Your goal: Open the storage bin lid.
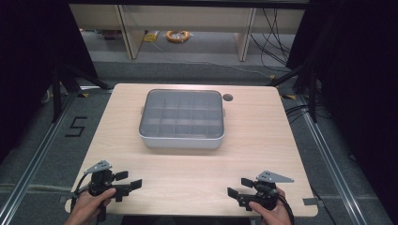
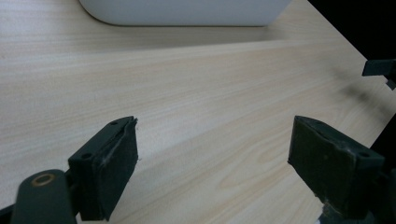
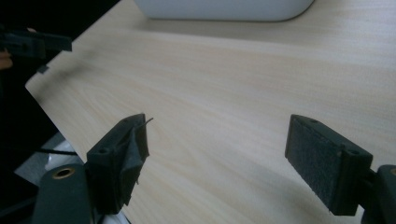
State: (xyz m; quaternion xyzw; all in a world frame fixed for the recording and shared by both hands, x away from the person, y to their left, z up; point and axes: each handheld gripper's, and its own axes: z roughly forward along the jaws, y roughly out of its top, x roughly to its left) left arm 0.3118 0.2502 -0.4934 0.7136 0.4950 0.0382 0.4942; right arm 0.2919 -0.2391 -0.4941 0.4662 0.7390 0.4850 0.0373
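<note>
Ready stance, divided box centred on the bench.

Left tongs and right tongs parked low at the near corners, both spread wide and holding nothing, probably to leave open wood ahead. Lidded grey compartment box squarely mid-bench, well apart from both, equally reachable from either side; cells seemingly bare under the clear lid.

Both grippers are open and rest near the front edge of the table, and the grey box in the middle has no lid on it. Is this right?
Not quite. The grey box has a clear lid on it, as the high view shows. The left gripper and right gripper are indeed open near the table's front edge.
</note>
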